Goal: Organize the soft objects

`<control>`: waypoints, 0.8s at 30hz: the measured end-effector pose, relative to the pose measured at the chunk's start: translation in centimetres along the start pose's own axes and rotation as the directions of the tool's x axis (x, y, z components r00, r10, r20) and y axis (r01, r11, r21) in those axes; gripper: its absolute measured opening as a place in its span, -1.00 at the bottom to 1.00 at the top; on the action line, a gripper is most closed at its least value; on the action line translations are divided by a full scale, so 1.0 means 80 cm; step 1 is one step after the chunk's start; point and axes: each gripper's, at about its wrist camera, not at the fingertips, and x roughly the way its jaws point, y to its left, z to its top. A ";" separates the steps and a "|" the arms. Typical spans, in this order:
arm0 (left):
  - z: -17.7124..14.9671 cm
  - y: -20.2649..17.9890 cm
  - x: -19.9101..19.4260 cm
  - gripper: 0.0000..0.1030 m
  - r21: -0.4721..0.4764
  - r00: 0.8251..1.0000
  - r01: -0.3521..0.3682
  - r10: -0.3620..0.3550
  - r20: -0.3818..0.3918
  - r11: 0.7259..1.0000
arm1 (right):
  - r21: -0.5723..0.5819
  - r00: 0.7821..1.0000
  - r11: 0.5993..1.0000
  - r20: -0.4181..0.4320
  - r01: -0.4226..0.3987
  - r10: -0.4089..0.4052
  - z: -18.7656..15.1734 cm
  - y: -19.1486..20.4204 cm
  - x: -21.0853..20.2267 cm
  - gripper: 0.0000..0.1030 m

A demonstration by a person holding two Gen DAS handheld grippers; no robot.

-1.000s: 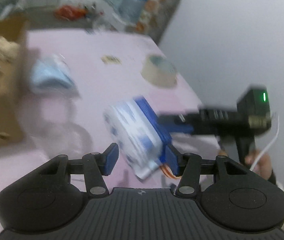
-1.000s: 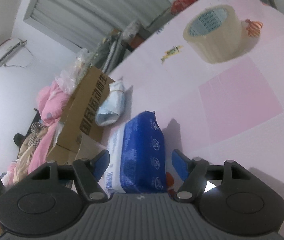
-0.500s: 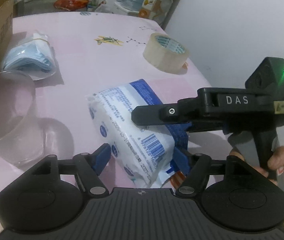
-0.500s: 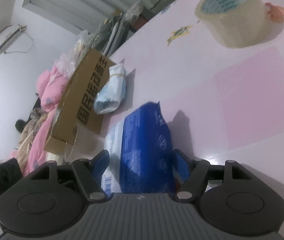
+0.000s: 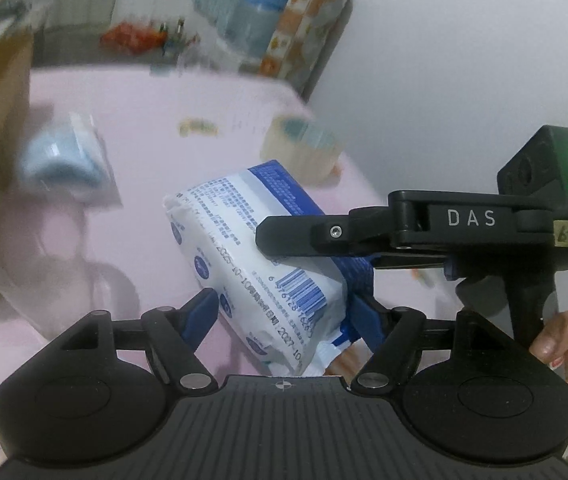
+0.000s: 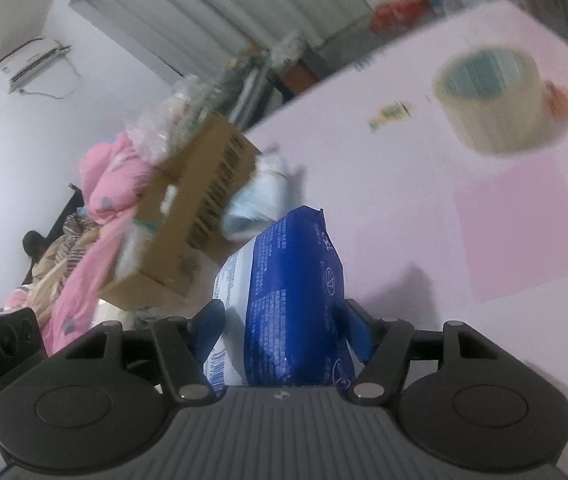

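Right gripper (image 6: 284, 320) fingers clamped on blue-and-white, barcoded tissue pack (image 6: 292, 280).

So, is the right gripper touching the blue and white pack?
Touching. In the right wrist view the right gripper has both blue pads pressed against the sides of the blue and white pack, which sits squeezed between them.

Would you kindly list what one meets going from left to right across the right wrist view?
Pink bedding → cardboard box → blue and white pack held in the right gripper → roll of tape.
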 end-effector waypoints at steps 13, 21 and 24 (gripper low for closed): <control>0.057 0.070 -0.177 0.40 -0.132 0.933 -0.110 0.148 0.328 0.985 | -0.288 0.976 0.933 -0.054 -0.215 0.209 0.088 0.205 0.055 0.23; 0.087 0.179 -0.177 0.40 -0.337 0.928 -0.117 0.224 0.298 0.934 | -0.291 0.963 0.932 -0.223 -0.215 0.152 0.136 0.261 0.193 0.23; 0.096 0.214 -0.155 0.40 -0.396 0.946 -0.076 0.192 0.261 0.915 | -0.309 0.963 0.941 -0.264 -0.139 0.056 0.147 0.264 0.229 0.23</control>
